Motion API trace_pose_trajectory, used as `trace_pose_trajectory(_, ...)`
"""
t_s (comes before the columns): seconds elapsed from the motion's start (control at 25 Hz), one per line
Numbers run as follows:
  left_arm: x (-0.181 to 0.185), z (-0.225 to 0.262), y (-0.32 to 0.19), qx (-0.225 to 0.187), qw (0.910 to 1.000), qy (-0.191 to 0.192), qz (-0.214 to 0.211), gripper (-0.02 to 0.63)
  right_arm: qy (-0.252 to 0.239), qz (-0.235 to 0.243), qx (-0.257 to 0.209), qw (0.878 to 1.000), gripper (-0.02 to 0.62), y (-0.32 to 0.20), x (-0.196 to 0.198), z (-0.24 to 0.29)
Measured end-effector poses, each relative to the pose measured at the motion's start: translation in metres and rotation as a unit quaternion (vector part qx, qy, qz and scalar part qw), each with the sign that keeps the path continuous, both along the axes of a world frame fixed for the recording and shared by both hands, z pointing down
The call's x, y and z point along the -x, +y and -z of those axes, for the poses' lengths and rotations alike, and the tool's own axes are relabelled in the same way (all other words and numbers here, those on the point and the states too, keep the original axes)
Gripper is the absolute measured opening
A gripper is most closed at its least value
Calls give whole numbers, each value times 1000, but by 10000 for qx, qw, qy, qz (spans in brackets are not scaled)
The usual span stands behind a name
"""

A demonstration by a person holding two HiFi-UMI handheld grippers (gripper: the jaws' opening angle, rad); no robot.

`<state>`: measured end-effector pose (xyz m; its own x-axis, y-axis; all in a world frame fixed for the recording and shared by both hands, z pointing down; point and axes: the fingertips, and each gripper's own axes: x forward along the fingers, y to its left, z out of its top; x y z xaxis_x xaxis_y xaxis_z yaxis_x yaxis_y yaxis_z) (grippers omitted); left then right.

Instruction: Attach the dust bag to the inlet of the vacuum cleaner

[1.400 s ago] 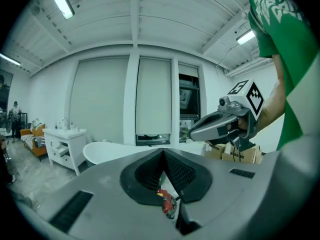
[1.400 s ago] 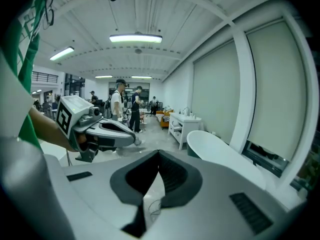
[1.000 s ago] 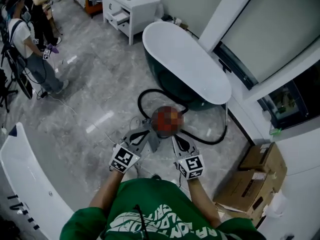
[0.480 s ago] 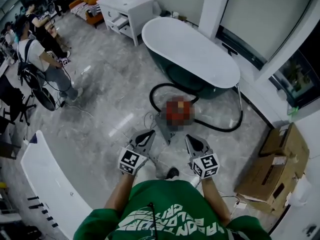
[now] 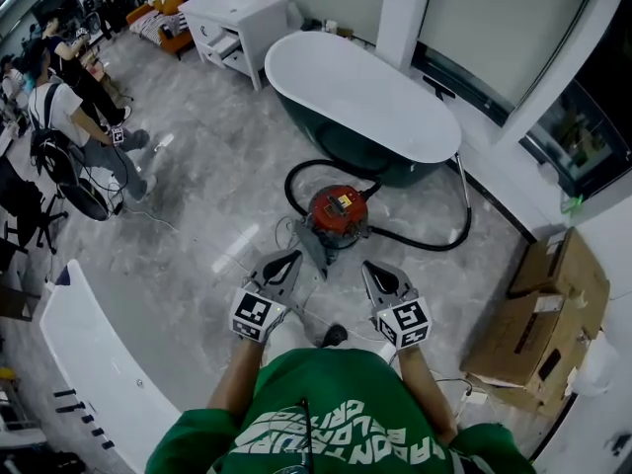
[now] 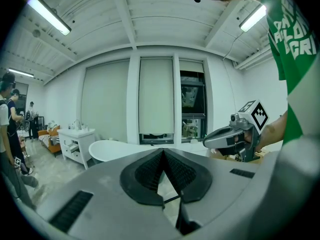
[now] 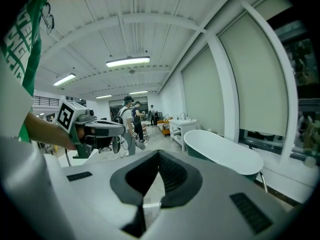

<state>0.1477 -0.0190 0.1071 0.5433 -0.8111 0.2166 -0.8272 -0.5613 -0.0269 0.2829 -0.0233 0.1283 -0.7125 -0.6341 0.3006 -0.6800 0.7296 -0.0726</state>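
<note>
We find the vacuum cleaner (image 5: 339,210), a red canister, standing on the grey floor (image 5: 207,196) just in front of the dark-sided bathtub (image 5: 360,92), with its black hose (image 5: 427,246) looping round behind it and off to the right. A flat grey piece (image 5: 312,247) rests against the canister's near side. We cannot tell from the head view whether this is the dust bag, a lid or something else, and the inlet itself is too small to make out. The left gripper (image 5: 288,258) and right gripper (image 5: 371,268) are held side by side in front of the person, short of the canister and above the floor. Each gripper's own view shows its pads brought together at the tips with nothing between them, and neither view takes in the vacuum. In our judgement the scene fits either stage: a bag waiting to be fitted, or one already seated out of sight with the grippers clear of it. We therefore prescribe no handling. To do this stage well, whichever it is, the inlet must come plainly into view, which means bringing the head and the grippers low and close over the canister's near side. The hose and the thin leads on the floor close by should stay clear of the feet. Should the grey piece prove to be the bag, we would expect it to be limp, and better held by its stiff collar than by its body.
</note>
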Motion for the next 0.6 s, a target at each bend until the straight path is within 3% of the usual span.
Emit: trace_pose_trajectory(0.6, -25, 0, 24, -57, 9999, 71, -126, 3, 20, 73, -64, 10000, 9, 24, -7, 4)
